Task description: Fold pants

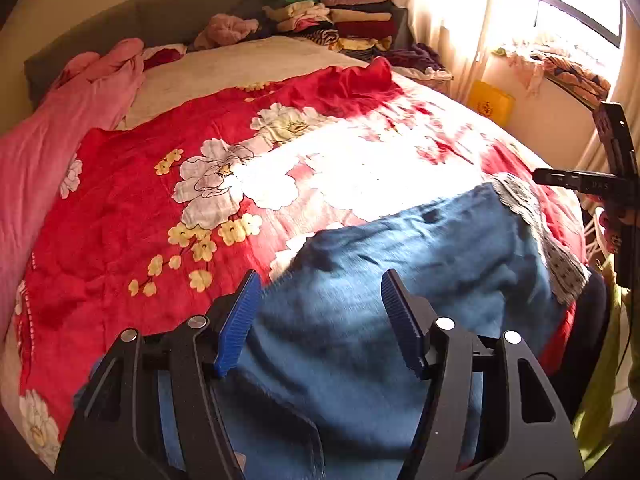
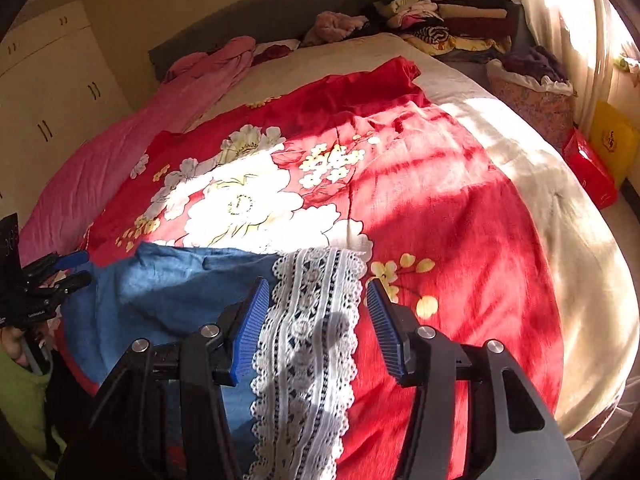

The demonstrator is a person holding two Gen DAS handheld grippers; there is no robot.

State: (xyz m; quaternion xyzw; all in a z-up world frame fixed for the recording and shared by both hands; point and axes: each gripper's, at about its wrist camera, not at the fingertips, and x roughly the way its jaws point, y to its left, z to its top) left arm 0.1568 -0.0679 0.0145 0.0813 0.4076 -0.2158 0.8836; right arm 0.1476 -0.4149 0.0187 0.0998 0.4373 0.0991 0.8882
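Blue denim pants (image 1: 460, 248) with a white lace trim (image 2: 308, 320) lie on the near edge of a red floral blanket (image 1: 140, 208) on the bed. My left gripper (image 1: 320, 280) hovers over the denim, jaws apart, with nothing pinched between its blue pads (image 1: 240, 316). My right gripper (image 2: 317, 284) stands open above the lace trim, which lies flat below the pads without touching them. In the left wrist view the right gripper (image 1: 580, 182) shows at the far right edge. The left gripper (image 2: 60, 272) shows at the left edge of the right wrist view.
A pink quilt (image 1: 60, 128) lies along the left of the bed. Stacks of folded clothes (image 1: 340, 16) sit at the head, by the grey headboard (image 1: 140, 20). A yellow bag (image 2: 612, 140) and a red bag (image 2: 588, 168) stand on the floor at the right. White cupboards (image 2: 48, 92) stand at the left.
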